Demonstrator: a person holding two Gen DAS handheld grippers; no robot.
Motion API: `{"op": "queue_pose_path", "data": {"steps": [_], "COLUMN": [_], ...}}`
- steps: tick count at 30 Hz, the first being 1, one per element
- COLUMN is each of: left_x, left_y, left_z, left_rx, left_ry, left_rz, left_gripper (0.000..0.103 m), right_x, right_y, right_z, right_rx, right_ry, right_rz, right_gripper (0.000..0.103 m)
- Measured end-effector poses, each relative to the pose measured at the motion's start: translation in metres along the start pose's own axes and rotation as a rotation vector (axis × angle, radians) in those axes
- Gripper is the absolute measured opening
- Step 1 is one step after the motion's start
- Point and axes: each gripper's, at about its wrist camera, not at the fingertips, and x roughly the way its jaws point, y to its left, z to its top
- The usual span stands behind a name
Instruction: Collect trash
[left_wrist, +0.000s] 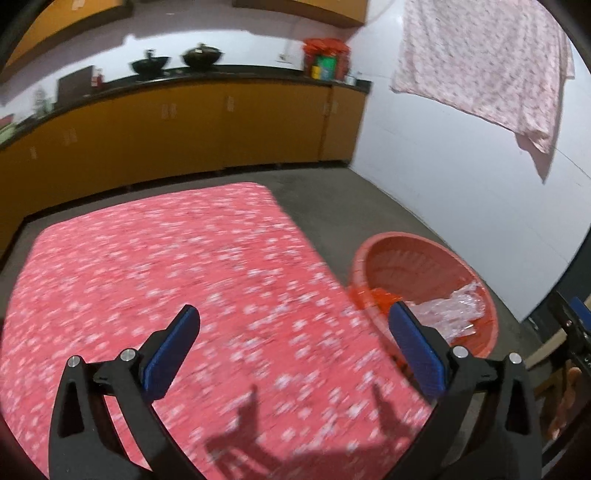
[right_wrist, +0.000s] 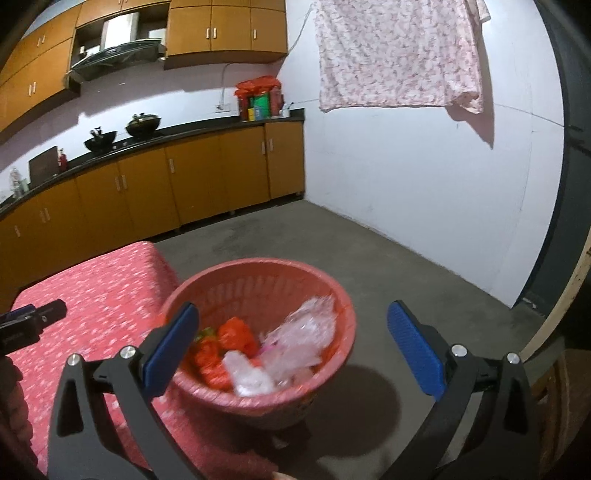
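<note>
Trash (right_wrist: 258, 354): crumpled clear plastic (right_wrist: 295, 343) + orange wrappers (right_wrist: 232, 336), all lying inside pink basket (right_wrist: 207, 295). Basket stands on grey floor (right_wrist: 369, 258), just beside the corner of the red flowered cloth (left_wrist: 147, 277) covering the low table.

Item 1, my right gripper (right_wrist: 291, 350): jaws spread wide, nothing btwn the blue pads (right_wrist: 413, 350), nothing held. It hangs above and a bit short of the basket, pointing down into it; basket mouth sits btwn the two fingers in the right wrist view.

Item 2, my left gripper (left_wrist: 291, 354): also wide open, empty. It hovers over the cloth; basket lies off to its right, partly behind the right-hand pad (left_wrist: 413, 350). Its shadow falls on the cloth below.

Item 3, cloth surface: no loose scraps visible in either view, tho picture is motion-blurred so small bits could be missed.

Relation that counts: basket is straight ahead of right gripper, to the side of left; right is the nearer one. Basket round, no long axis to line up with.

Judgement: collecting looks near done or done, w/ both grippers free. Any remaining piece would have to be found outside these views.

Background, not task: orange cabinets (right_wrist: 147, 192), hanging floral sheet (right_wrist: 399, 55).
</note>
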Motion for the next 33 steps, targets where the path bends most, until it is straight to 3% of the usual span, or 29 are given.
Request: {"op": "queue_pose_path", "data": {"steps": [7,17,25,28,33], "left_x": [-0.067,-0.138,-0.168,-0.171,-0.174], "left_y": [0.038,0.052,0.043,0.043,0.039], "left_z": [-0.031,-0.065,-0.080,-0.082,-0.087], "left_rx": [-0.075,-0.067,-0.030,-0.045,-0.029], "left_ry": [-0.055,-0.162,-0.231,-0.237,-0.242], "left_rz": [0.107,0.198,0.182,0.156,0.177], "left_gripper": [0.101,0.101,0.101,0.101,0.101], "right_x": [-0.047,-0.107,-0.134,-0.140,-0.149], "right_y": [0.012,0.039,0.050,0.052,0.056], "right_z": [-0.015,-0.036,-0.045,-0.048,-0.053], "right_rx": [0.021,-0.071,-0.109,-0.108,-0.114], "right_ry": [-0.025,-0.095,-0.113,-0.118,-0.130], "right_rz": [0.069,0.100,0.138,0.148,0.155], "right_gripper": [0.099,0.099,0.099,0.099,0.099]}}
